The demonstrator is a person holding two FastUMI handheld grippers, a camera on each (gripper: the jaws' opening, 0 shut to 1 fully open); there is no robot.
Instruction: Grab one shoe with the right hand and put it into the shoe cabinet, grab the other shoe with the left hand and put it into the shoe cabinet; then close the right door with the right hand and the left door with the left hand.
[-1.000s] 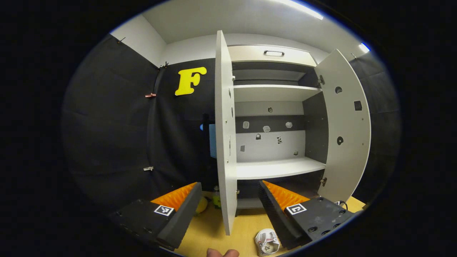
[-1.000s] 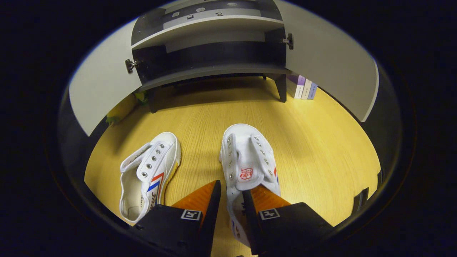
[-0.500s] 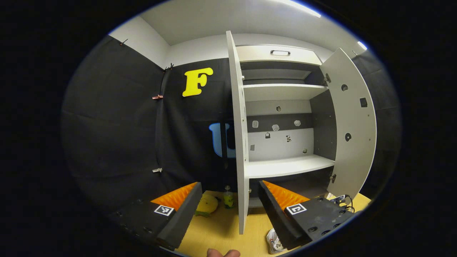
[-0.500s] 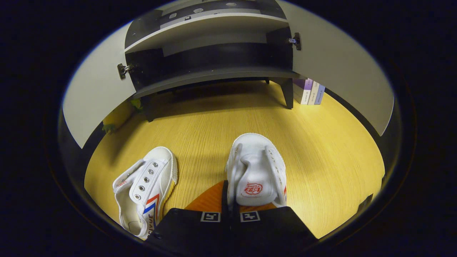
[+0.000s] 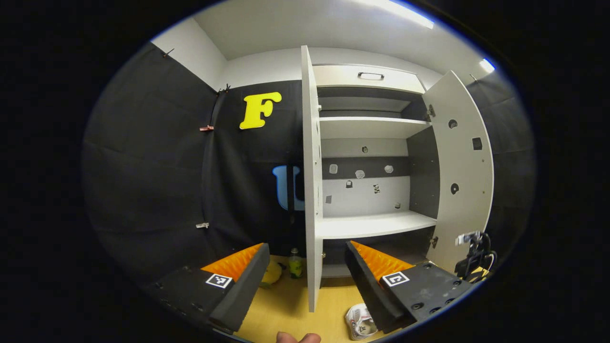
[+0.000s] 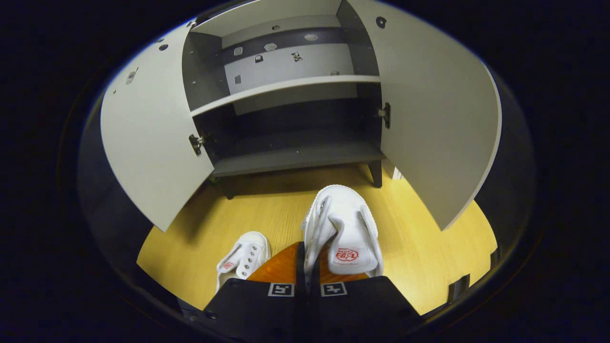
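In the right gripper view, the right claw (image 6: 307,259) is clenching the side wall of one white shoe (image 6: 344,228), holding it above the wooden floor (image 6: 429,247) with its toe pointing at the cabinet (image 6: 295,119). The other shoe (image 6: 240,262) is lying on the floor just to its left. Beyond, both cabinet doors are standing open.

In the left gripper view, the left claw (image 5: 305,271) is hanging released, its fingers wide apart, facing the left door's (image 5: 312,190) edge and the bare shelves (image 5: 371,224).

Second shoe (image 6: 242,261) heel behind right gripper (image 6: 307,267); small cabinet-back stickers (image 5: 360,174) unreadable.
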